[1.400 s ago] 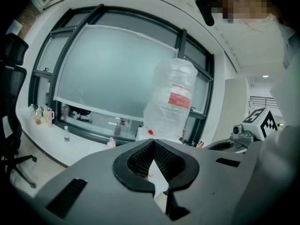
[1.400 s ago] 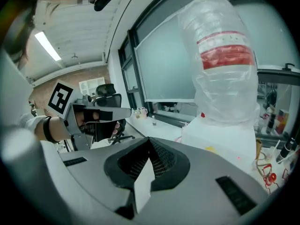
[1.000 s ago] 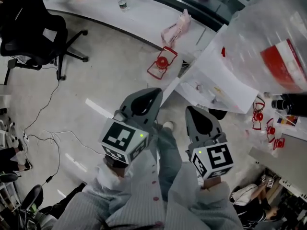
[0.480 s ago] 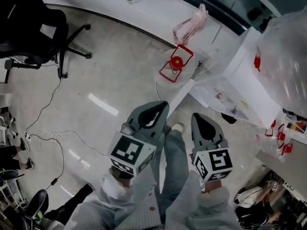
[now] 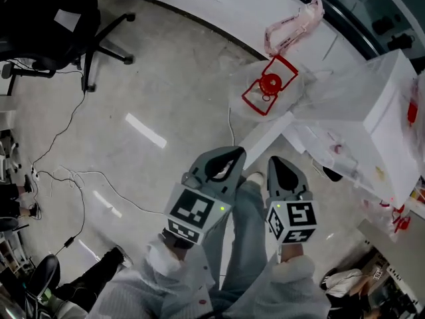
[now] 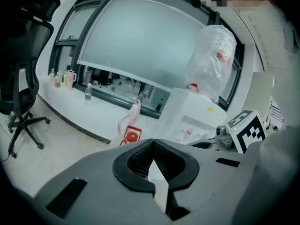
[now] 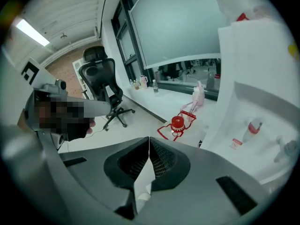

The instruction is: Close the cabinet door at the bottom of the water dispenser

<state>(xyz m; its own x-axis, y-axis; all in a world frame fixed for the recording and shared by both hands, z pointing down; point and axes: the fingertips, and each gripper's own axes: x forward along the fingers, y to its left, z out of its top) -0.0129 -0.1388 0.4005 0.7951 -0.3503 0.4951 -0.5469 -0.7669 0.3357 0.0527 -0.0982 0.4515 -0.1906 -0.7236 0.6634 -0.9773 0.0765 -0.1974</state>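
We hold the left gripper (image 5: pixel 226 155) and right gripper (image 5: pixel 278 163) side by side, each with its jaws pressed together on nothing. Ahead of their tips the cabinet door (image 5: pixel 265 137) stands swung out from the foot of the white water dispenser (image 5: pixel 372 121) on the right. The pale floor (image 5: pixel 166 78) lies open leftward, with cables (image 5: pixel 73 178) and an office chair (image 5: pixel 46 18) far left.

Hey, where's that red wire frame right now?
In the head view the red wire frame lies on the floor at upper right, just left of the white water dispenser.
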